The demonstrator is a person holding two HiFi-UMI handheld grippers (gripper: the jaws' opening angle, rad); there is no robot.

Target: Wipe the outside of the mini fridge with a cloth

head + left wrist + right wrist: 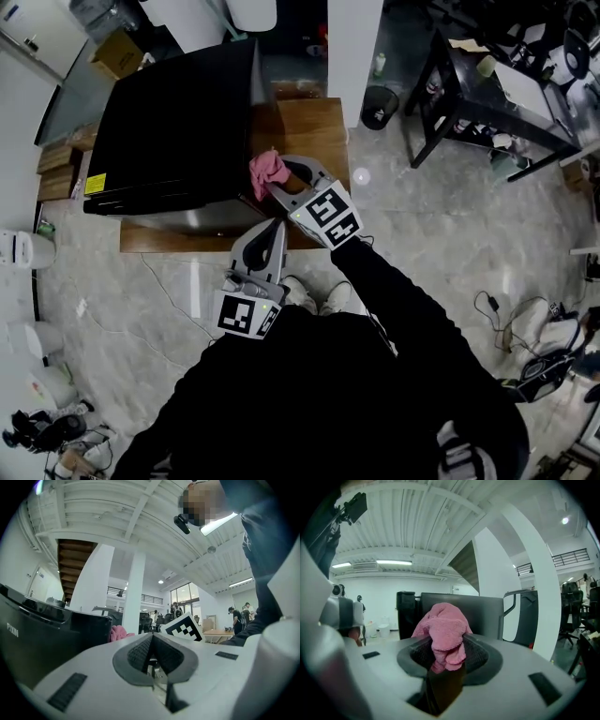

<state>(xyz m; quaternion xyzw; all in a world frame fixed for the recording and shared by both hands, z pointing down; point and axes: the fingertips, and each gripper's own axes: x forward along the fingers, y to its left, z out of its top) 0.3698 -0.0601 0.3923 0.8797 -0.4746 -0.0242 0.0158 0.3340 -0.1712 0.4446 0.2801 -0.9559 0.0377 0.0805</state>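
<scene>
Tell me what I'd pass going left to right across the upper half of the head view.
Black mini fridge → pink cloth → right gripper → black waste bin → black table.

We wear a black top with long sleeves [394, 291] and pale shoes [333, 298], seen at the centre of the head view. Our left gripper [277, 228] and right gripper [274, 190] have smooth pale grey shells. Each carries a cube of black-and-white square markers [248, 314]. Up close, the ribbed pads [140, 651] are dark grey, and black rectangular slots [67, 692] mark the shells.
</scene>
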